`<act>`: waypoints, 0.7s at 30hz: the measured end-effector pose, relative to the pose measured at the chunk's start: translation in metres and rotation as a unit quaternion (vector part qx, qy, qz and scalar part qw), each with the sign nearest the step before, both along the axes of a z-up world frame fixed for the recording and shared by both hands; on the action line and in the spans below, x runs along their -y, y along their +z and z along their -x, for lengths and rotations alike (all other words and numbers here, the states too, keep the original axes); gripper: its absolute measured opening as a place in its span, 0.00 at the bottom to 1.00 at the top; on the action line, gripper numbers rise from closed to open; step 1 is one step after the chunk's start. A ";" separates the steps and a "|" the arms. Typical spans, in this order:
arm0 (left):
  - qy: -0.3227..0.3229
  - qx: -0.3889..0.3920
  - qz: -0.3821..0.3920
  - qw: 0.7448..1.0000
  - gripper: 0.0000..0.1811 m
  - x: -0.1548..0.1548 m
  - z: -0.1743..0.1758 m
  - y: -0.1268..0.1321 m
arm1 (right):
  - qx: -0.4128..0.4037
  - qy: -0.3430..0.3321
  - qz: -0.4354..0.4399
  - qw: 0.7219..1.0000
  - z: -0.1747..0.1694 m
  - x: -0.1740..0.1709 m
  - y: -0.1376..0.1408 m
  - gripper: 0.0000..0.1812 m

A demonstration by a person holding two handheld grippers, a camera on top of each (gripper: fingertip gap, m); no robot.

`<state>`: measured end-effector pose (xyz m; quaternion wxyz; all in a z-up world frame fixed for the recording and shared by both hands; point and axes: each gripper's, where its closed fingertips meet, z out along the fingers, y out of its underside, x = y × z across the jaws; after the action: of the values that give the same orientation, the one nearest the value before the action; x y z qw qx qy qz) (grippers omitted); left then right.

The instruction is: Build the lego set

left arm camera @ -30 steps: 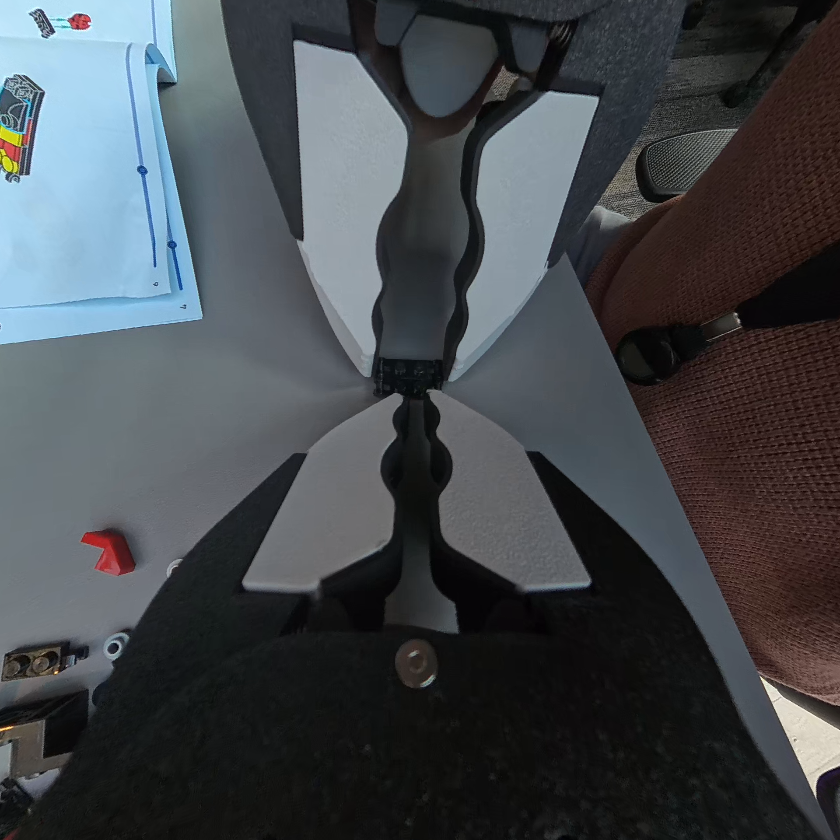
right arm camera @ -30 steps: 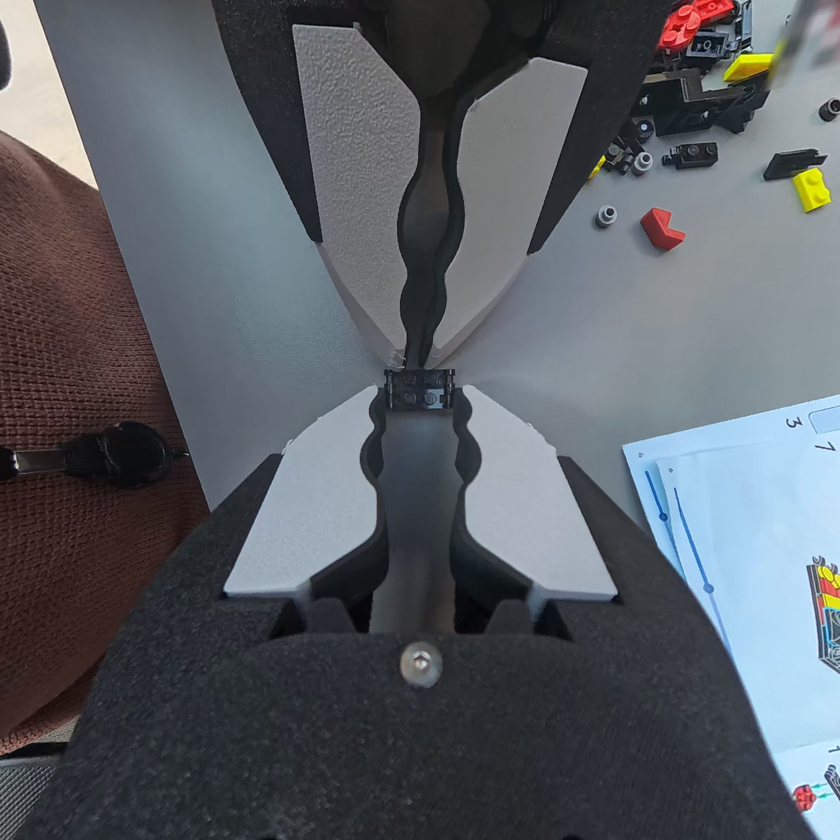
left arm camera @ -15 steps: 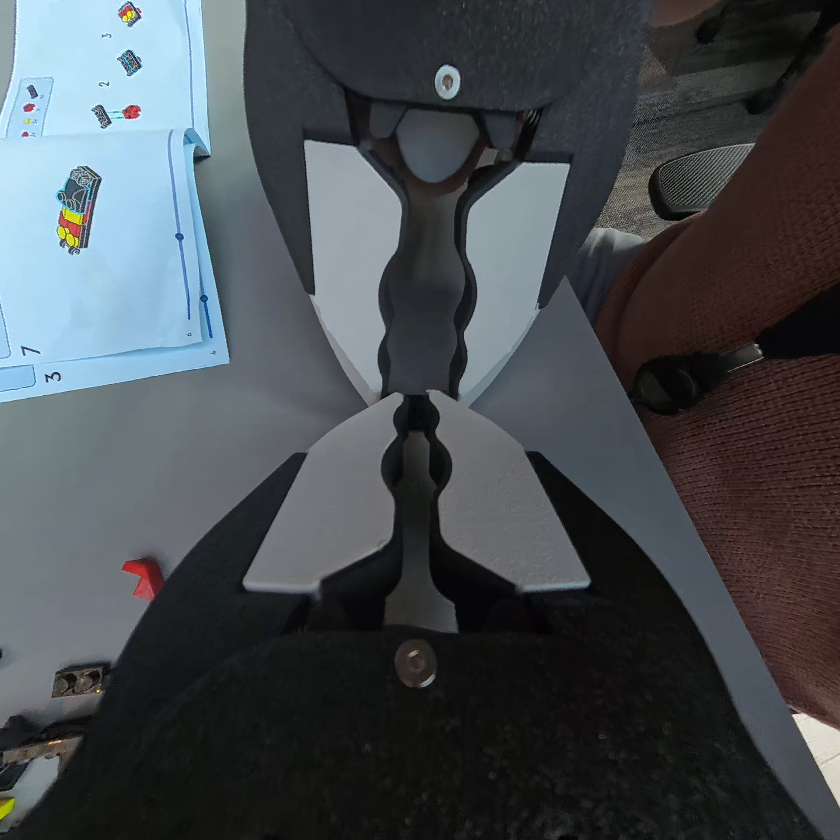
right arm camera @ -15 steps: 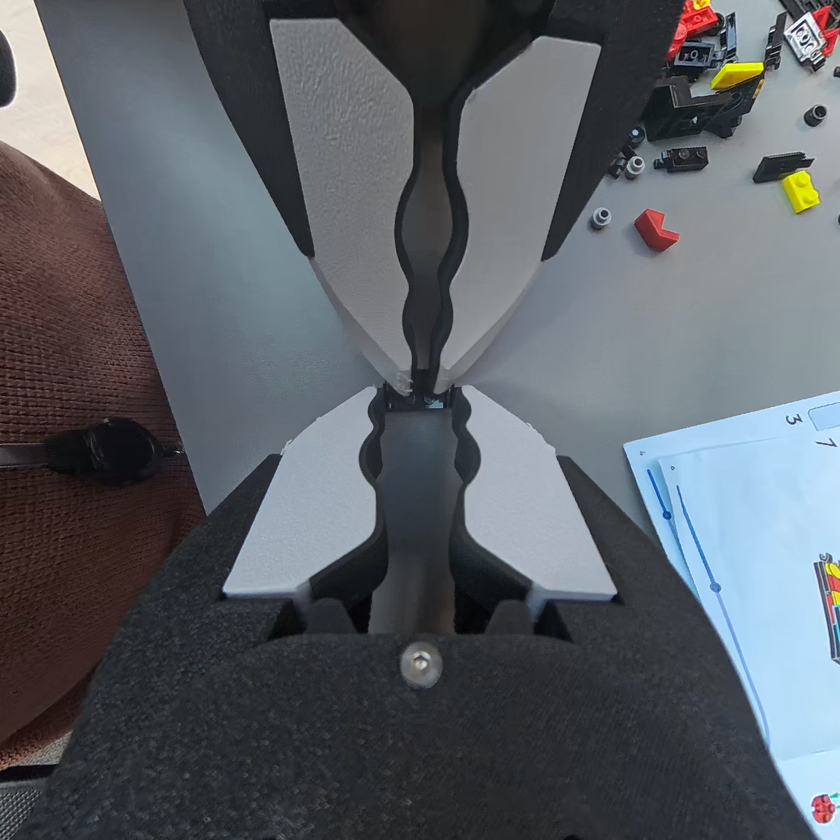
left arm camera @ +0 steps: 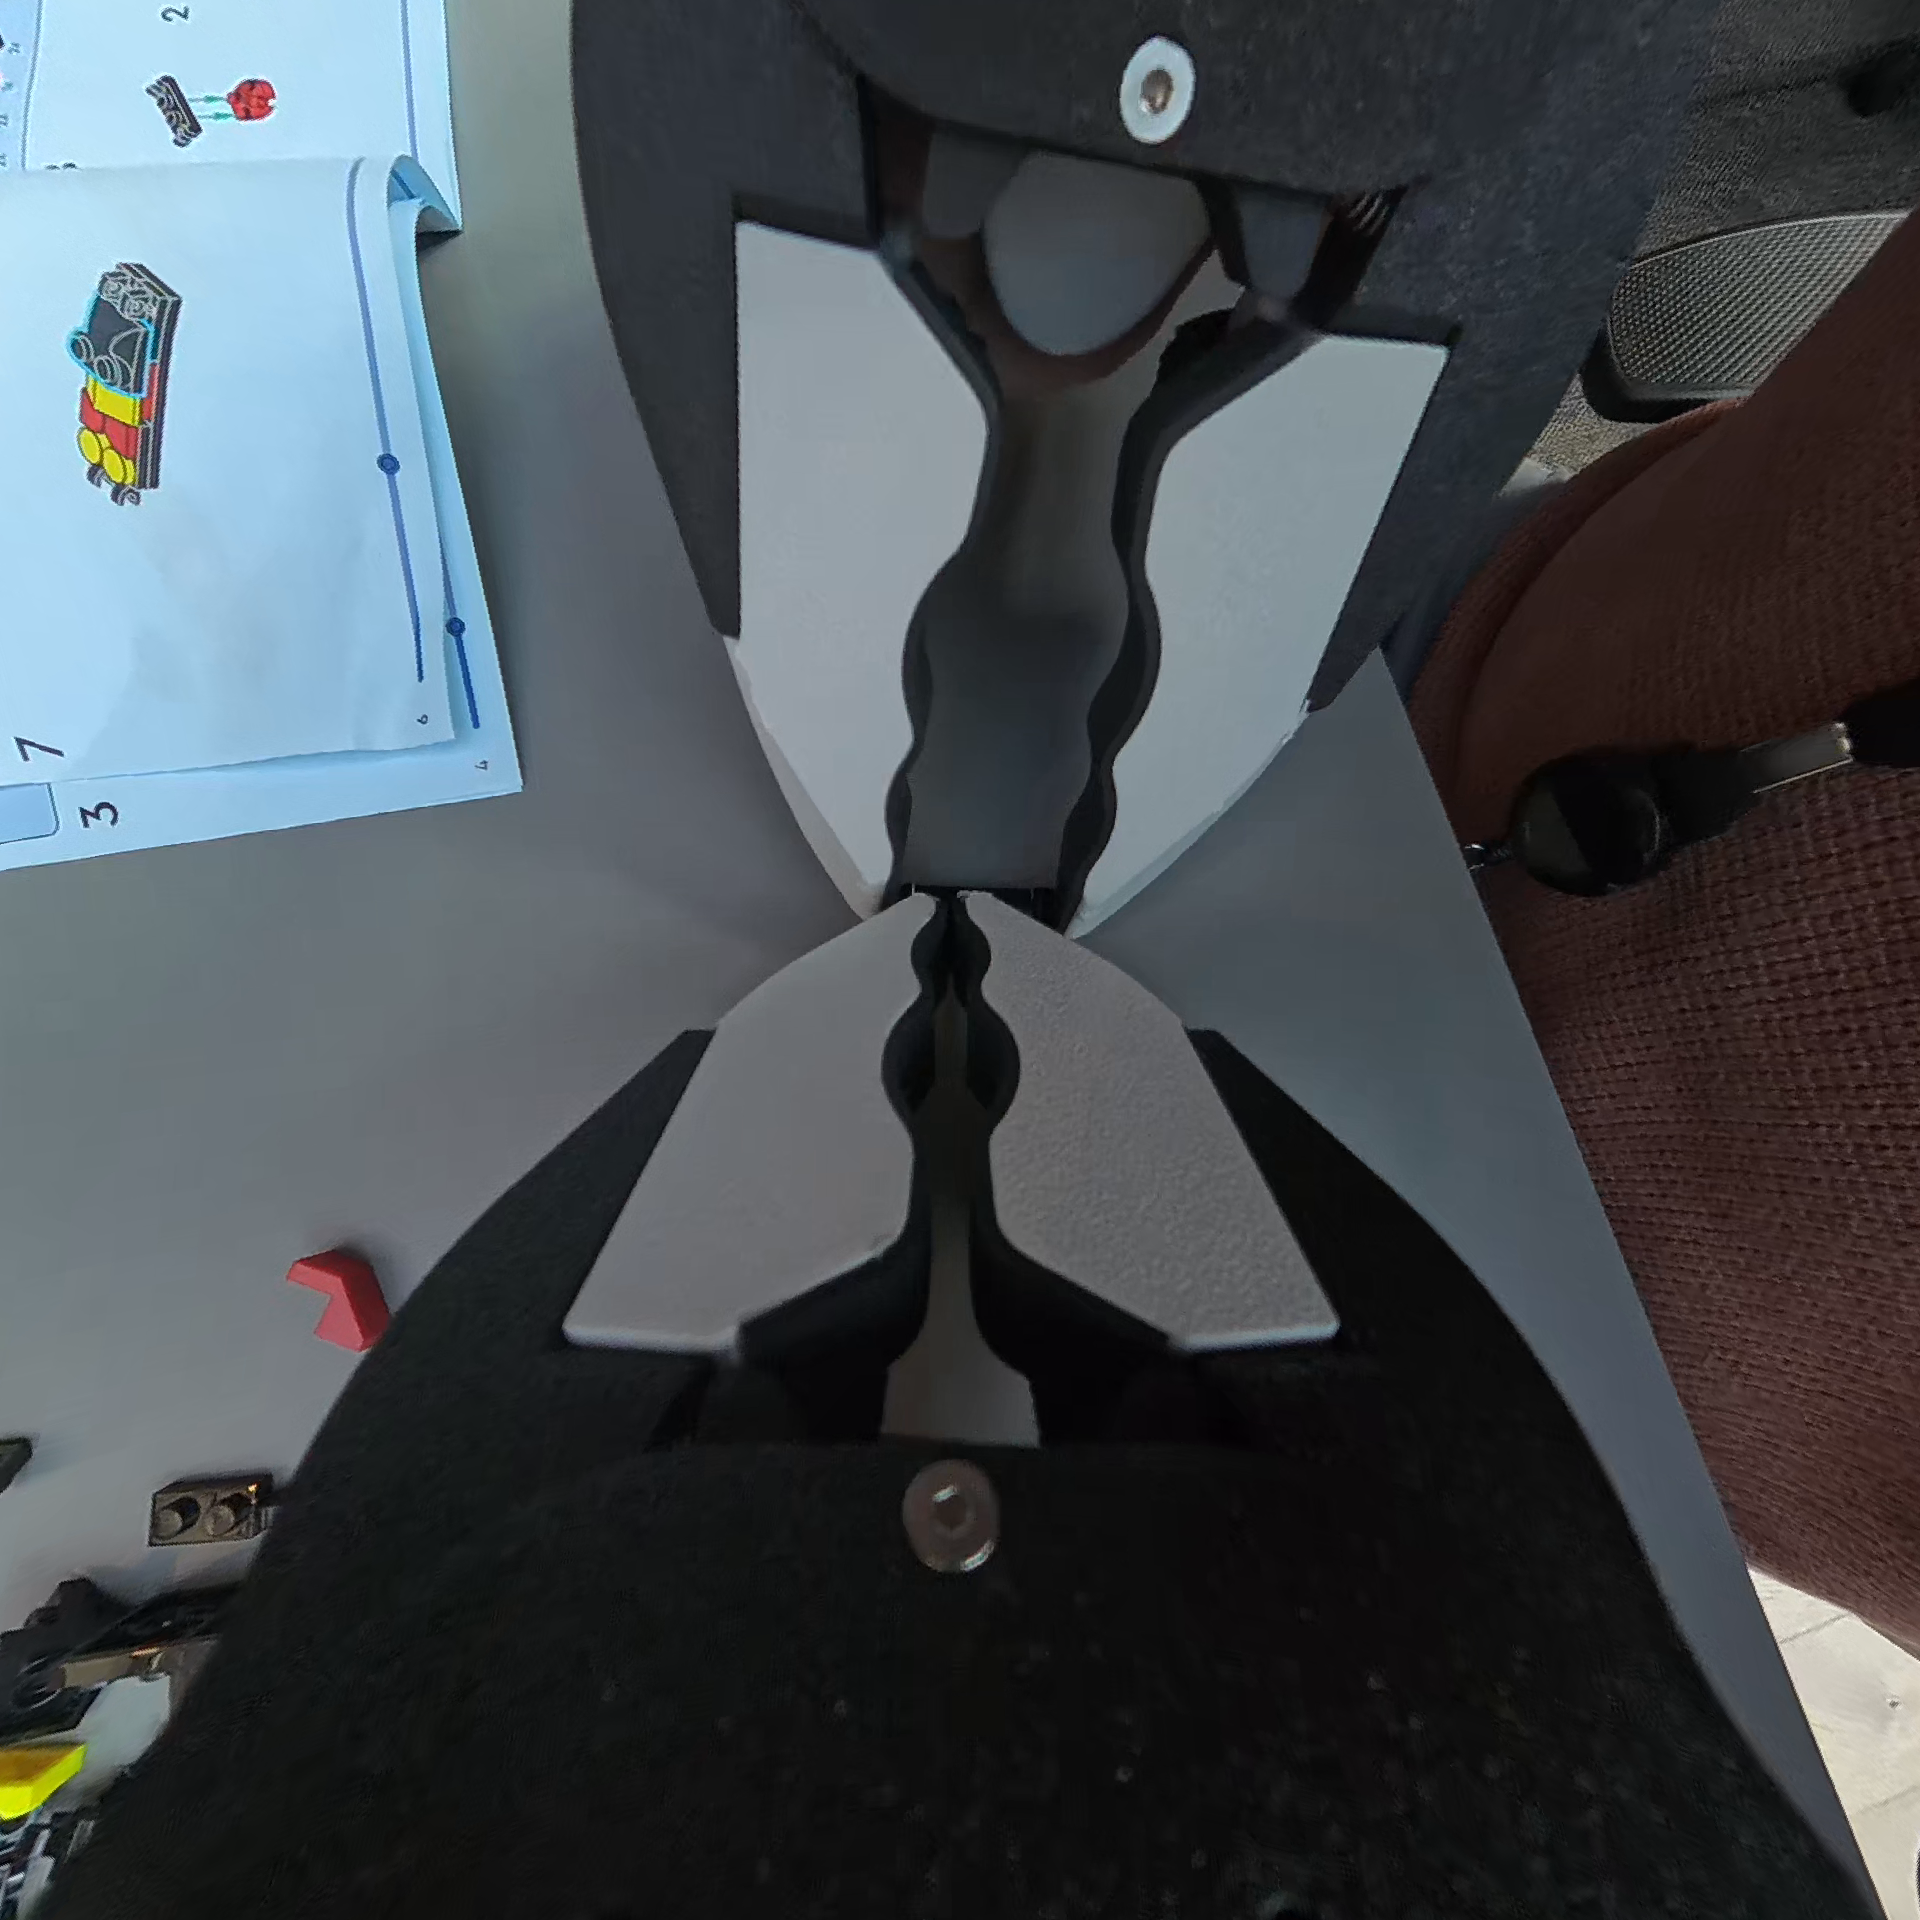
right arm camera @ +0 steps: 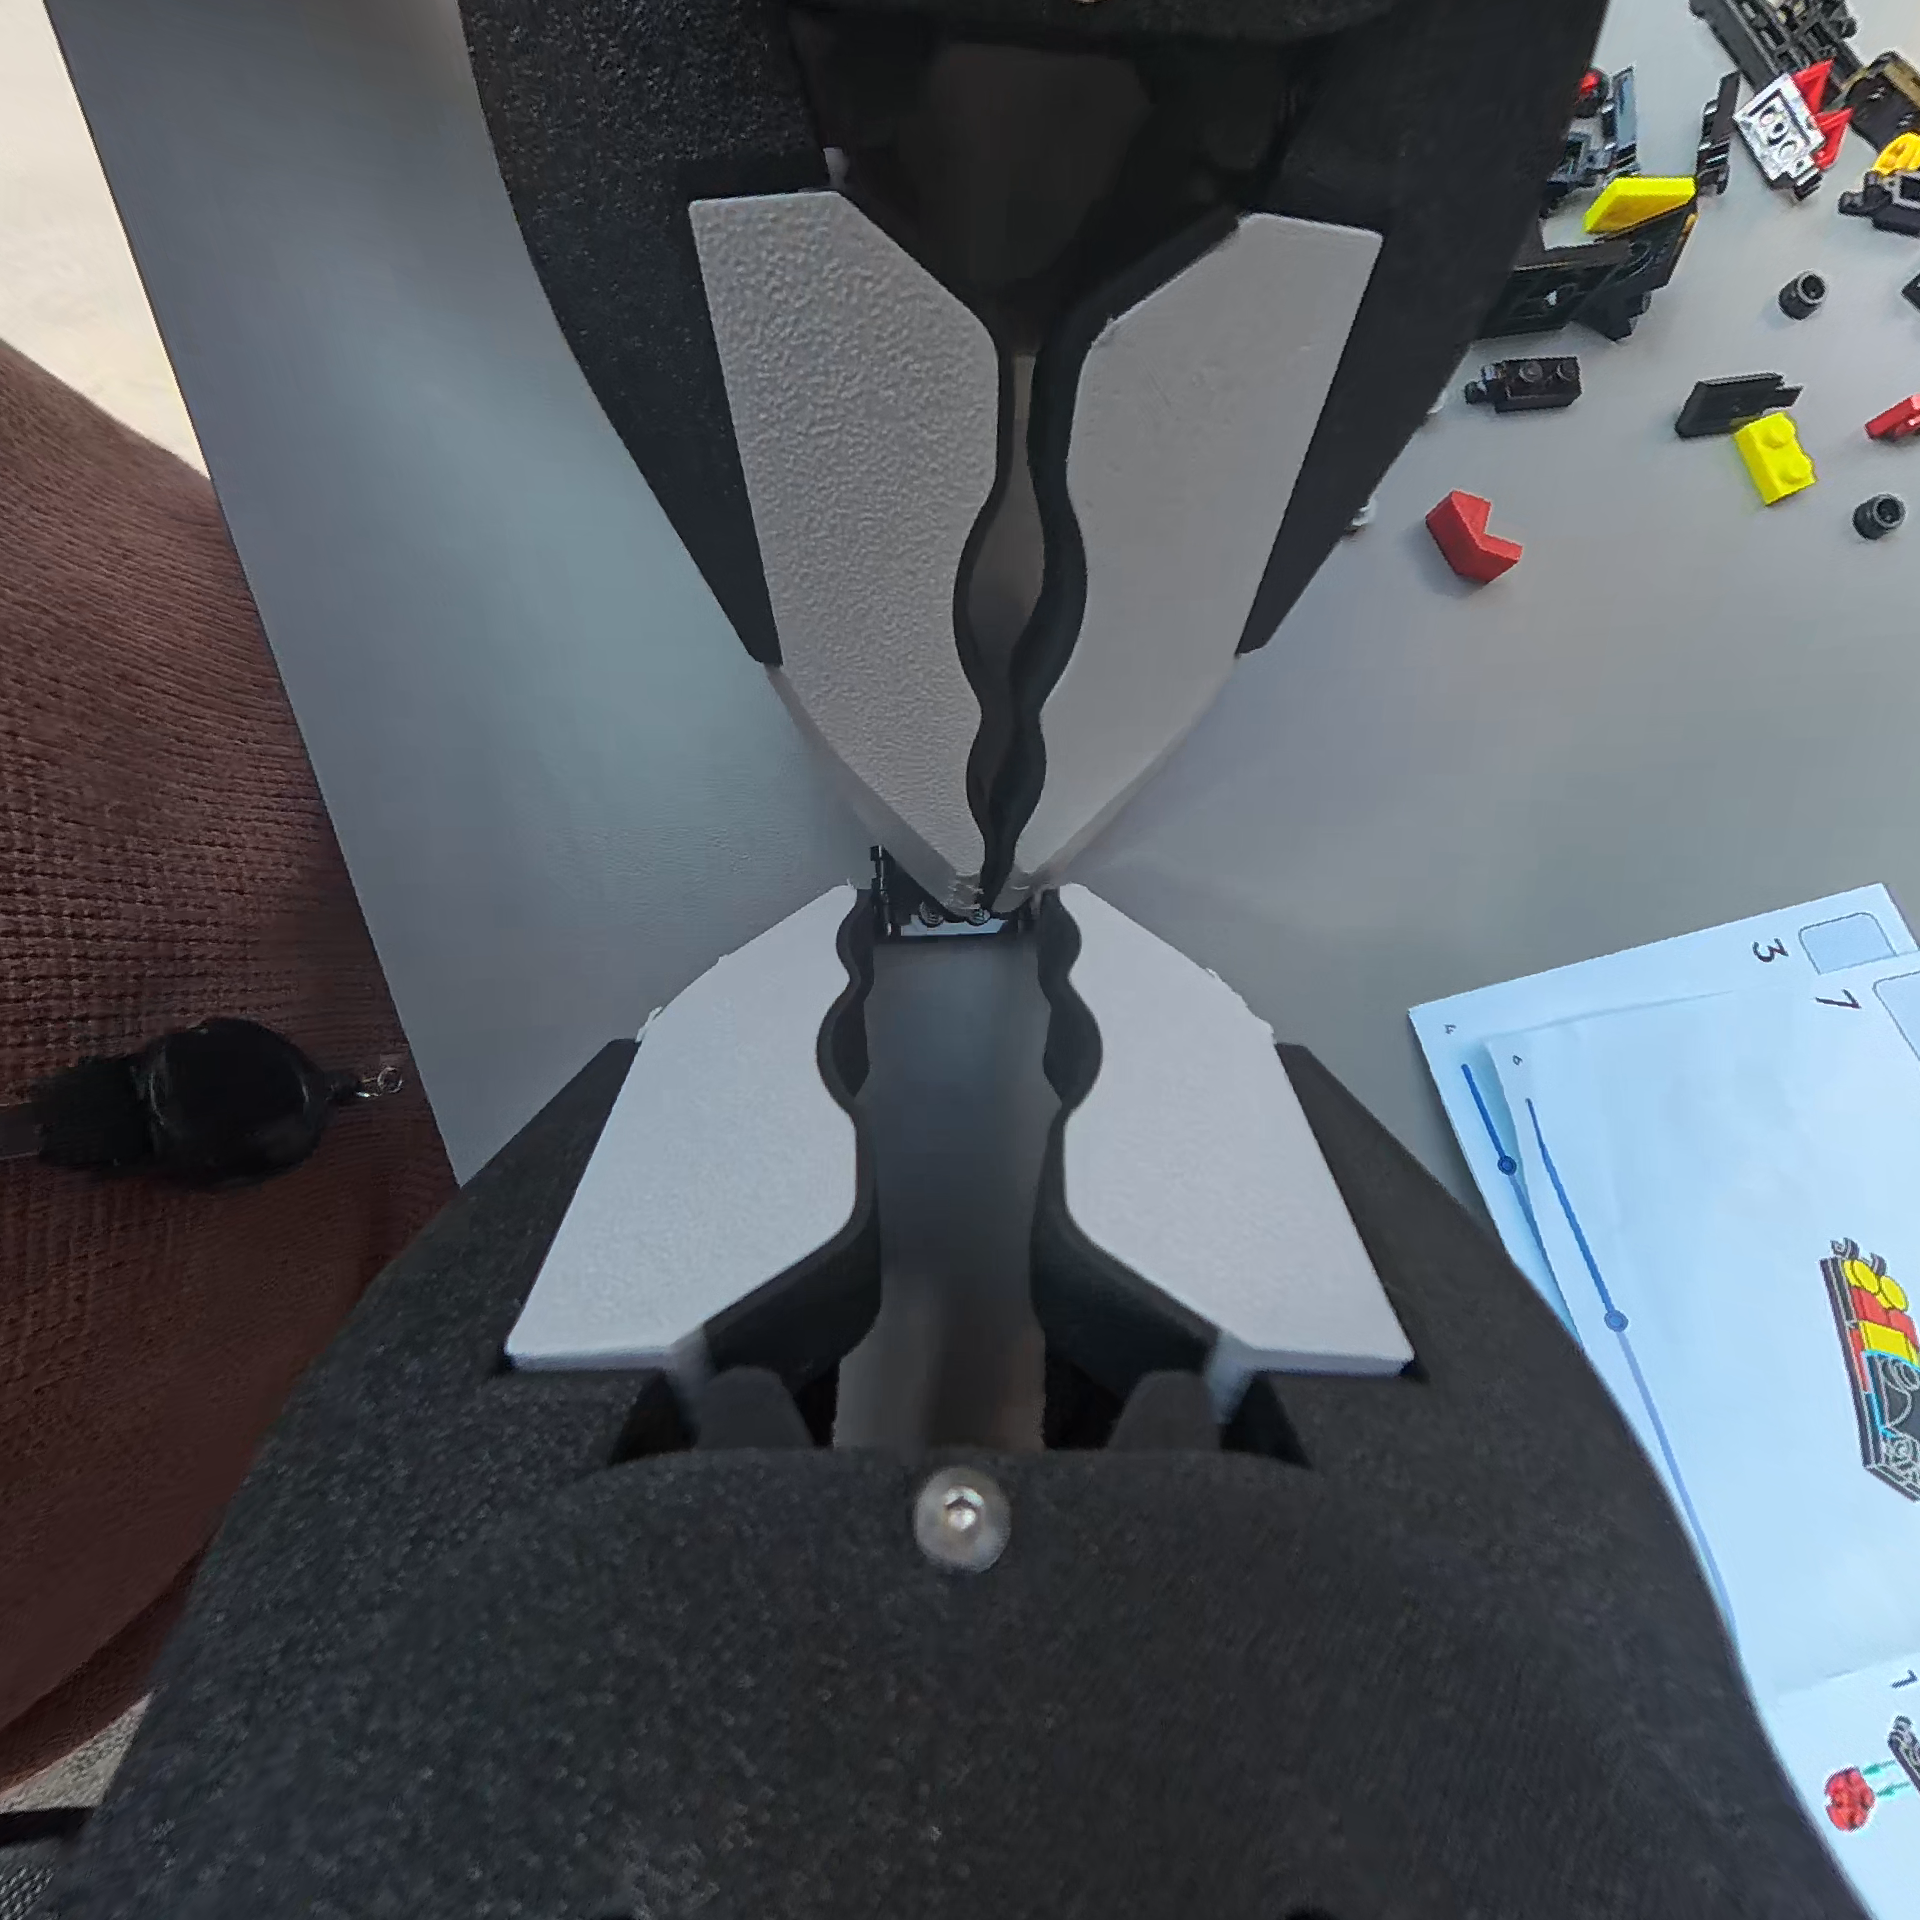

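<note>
Soft daylight, even, brighter toward table edge [left arm camera: 1382, 935]. Faint diffuse shadows under gripper fingers [right arm camera: 883, 520] on grey tabletop. Wide-angle bending at borders, straight table edge curved. Near black housing dark, grainy, slightly soft. Far loose bricks [right arm camera: 1470, 535] and booklet [left arm camera: 208, 520] reasonably sharp. No harsh glare.

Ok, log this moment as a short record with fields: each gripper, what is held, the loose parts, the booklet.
left gripper: shut, tips meeting the black plate
right gripper: shut on black plate across its width
red corner brick: loose on the grey table
yellow plate: loose, beyond the red corner brick
instruction booklet: open, flat on table
</note>
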<state>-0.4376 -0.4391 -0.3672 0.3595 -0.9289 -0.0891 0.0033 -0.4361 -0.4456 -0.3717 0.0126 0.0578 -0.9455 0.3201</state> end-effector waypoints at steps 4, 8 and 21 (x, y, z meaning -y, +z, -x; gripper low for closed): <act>0.002 -0.008 0.013 1.000 0.00 0.000 0.000 0.000 | -0.012 -0.038 0.039 0.998 0.007 -0.011 0.013 0.19; 0.002 -0.010 0.019 1.000 0.00 0.000 0.000 0.000 | -0.004 -0.088 0.103 0.991 0.012 -0.037 0.037 0.19; 0.093 -0.027 -0.148 0.984 0.01 0.017 0.021 0.056 | 0.027 -0.274 0.304 0.912 0.052 -0.166 0.097 0.18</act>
<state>-0.4581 -0.4558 -0.3112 0.4931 -0.8528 -0.1651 0.0484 -0.4876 -0.2799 -0.2744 0.0910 -0.2186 -0.7815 0.5773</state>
